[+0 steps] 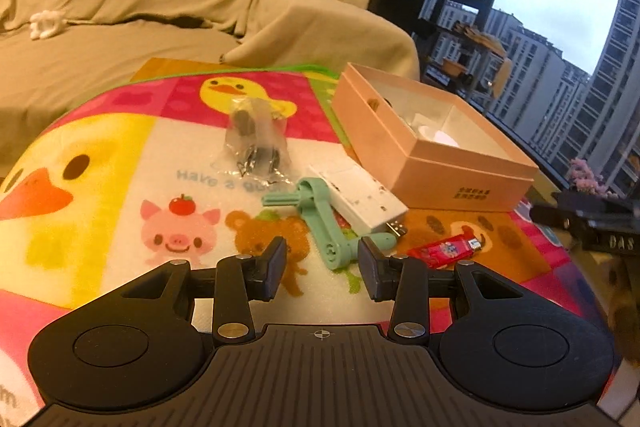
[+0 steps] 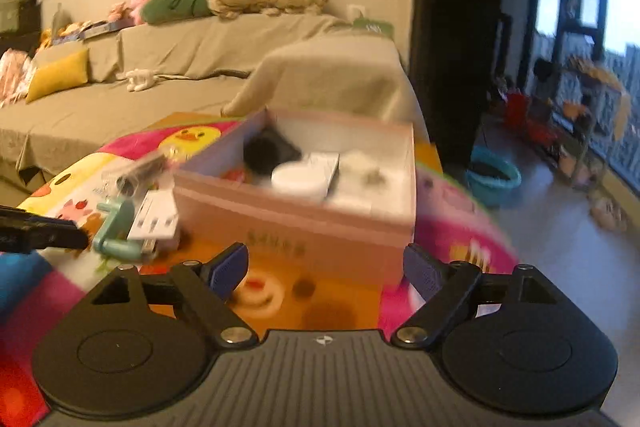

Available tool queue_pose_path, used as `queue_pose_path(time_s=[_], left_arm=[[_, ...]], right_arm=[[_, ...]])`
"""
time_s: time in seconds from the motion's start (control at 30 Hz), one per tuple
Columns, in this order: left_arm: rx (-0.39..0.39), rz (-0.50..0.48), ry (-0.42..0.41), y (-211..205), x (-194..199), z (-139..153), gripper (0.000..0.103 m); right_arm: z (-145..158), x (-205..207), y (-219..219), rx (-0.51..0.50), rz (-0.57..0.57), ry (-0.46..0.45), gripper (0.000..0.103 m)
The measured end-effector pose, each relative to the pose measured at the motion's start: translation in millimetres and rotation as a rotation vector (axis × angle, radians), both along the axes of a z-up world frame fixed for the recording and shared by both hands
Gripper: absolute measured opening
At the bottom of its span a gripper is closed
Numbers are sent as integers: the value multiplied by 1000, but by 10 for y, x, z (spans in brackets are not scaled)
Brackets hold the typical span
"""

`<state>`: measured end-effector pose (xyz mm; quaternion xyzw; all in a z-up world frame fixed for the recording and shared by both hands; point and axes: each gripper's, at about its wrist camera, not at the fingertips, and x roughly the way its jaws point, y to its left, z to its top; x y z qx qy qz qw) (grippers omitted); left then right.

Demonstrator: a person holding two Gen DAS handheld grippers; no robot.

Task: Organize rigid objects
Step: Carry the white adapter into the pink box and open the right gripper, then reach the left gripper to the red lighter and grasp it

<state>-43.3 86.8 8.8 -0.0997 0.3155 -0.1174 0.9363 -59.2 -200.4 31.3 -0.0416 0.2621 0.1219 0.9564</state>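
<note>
A pink open box point(image 1: 434, 155) stands on the cartoon mat point(image 1: 100, 167) at the right. Before it lie a mint green crank handle point(image 1: 320, 219), a white adapter point(image 1: 360, 199), a red lighter point(image 1: 444, 249) and a clear bag of dark parts point(image 1: 254, 143). My left gripper point(image 1: 322, 269) is open, empty, its jaws either side of the crank's near end, just short of it. My right gripper point(image 2: 326, 273) is open and empty in front of the box point(image 2: 304, 227), which holds a white round lid point(image 2: 298, 181), a black item point(image 2: 266, 153) and white pieces. The crank point(image 2: 116, 227) and adapter point(image 2: 154, 221) lie to its left.
A beige covered sofa point(image 1: 120, 7) with cushions and plush toys runs behind the mat. A window with tower blocks is at the right. The left gripper's black body point(image 2: 36, 233) shows at the right wrist view's left edge. A teal basin point(image 2: 494, 179) sits on the floor at the right.
</note>
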Motion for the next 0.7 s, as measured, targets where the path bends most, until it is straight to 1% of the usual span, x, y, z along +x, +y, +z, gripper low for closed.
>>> queue_pose_path(time_s=[0.1,0.2,0.27,0.3,0.4,0.47,0.53,0.57,0.6,0.63,0.7], left_arm=[[11,-11,-13,-72,0,15,43],[28,6,-41,-97,35,63,43],[27,28,-60,-91,65,112,43],[13,30,-59,-87,87,142,43],[-23,2,-27,-142,161,164,43],[4,-10,-29,-244,179,159,43],[45,20,-49,-328,172,155,43],[49,31,-55,-350,169,155,43],[37,24,-56,-358,172,160,43],[19,-6,-54,-387,173,167,43],[20,-96,-41,-507,178,172,43]], right_arm=[[-108,-59,-10,73,-6,59,85],[-191,-72,36,124,6,81,85],[-253,-57,97,125,18,90,85],[-293,-51,119,119,21,96,85],[-347,-42,163,107,25,120,85],[-343,-64,145,120,30,105,85],[-346,-67,136,125,27,102,85],[-346,-71,131,128,26,98,85],[-346,-74,126,133,27,96,85],[-341,-73,123,138,27,96,85],[-340,-73,105,148,29,96,85]])
